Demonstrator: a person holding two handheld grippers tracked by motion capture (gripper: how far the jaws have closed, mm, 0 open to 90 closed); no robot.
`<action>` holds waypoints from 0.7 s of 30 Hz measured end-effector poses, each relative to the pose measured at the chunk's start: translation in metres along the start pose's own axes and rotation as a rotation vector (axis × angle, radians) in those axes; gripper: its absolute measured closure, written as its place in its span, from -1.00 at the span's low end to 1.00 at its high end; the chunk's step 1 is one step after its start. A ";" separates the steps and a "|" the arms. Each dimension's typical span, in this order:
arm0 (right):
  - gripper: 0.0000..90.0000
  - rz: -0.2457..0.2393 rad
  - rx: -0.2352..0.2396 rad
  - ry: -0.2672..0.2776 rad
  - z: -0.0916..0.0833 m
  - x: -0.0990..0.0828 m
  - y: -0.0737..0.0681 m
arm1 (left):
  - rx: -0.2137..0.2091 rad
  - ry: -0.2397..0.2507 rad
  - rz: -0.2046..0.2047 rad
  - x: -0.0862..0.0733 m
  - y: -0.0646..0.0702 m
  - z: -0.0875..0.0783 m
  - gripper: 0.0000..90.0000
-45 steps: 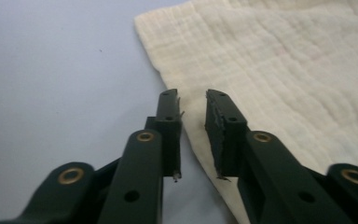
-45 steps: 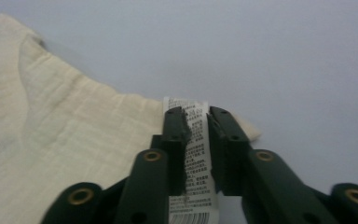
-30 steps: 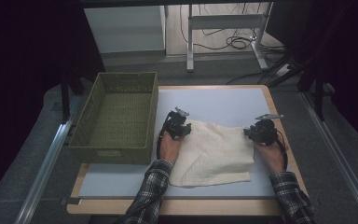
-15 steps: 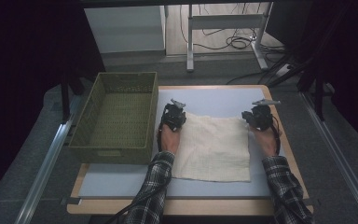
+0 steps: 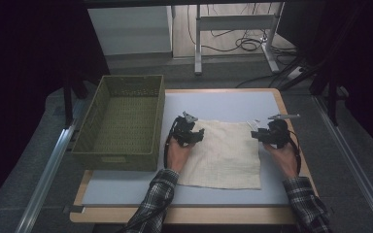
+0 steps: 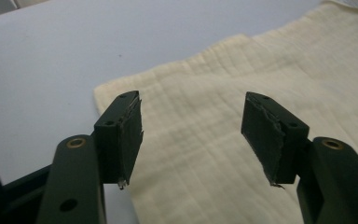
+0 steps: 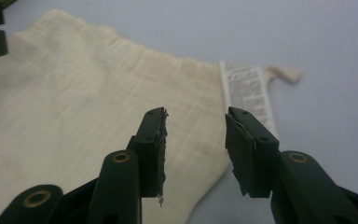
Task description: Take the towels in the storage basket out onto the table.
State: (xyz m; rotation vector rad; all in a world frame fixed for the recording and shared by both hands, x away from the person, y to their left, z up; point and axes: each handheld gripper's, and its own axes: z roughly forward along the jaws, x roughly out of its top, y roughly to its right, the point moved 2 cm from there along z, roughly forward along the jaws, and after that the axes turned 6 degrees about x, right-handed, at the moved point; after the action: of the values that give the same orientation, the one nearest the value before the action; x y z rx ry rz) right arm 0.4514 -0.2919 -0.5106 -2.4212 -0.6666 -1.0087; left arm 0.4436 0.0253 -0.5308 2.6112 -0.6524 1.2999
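Now the cream cloth [image 5: 223, 155] lies flat on the blue mat [image 5: 223, 104], at 3 o'clock from the green basket [image 5: 121, 121]. The left gripper [image 5: 196, 133] hovers over the cloth's 10 o'clock corner, the right gripper [image 5: 257, 134] over its 2 o'clock corner, beside a white tag [image 7: 249, 91]. Both have just been opening: their jaws stand apart above the cloth, with nothing pinched between them.
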 end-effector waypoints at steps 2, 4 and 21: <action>0.21 -0.018 0.001 -0.001 -0.007 -0.008 -0.005 | -0.008 0.007 0.008 -0.004 0.004 -0.006 -0.16; 0.21 -0.025 0.001 0.009 -0.015 -0.015 -0.010 | -0.012 0.009 0.015 -0.009 0.007 -0.012 -0.15; 0.39 -0.103 0.127 -0.043 -0.068 -0.084 -0.064 | -0.083 0.039 0.050 -0.068 0.028 -0.083 -0.04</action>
State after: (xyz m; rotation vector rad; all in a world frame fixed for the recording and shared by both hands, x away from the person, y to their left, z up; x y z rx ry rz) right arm 0.3266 -0.3012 -0.5162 -2.3243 -0.8521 -0.9275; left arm 0.3356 0.0482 -0.5352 2.5127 -0.7535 1.3053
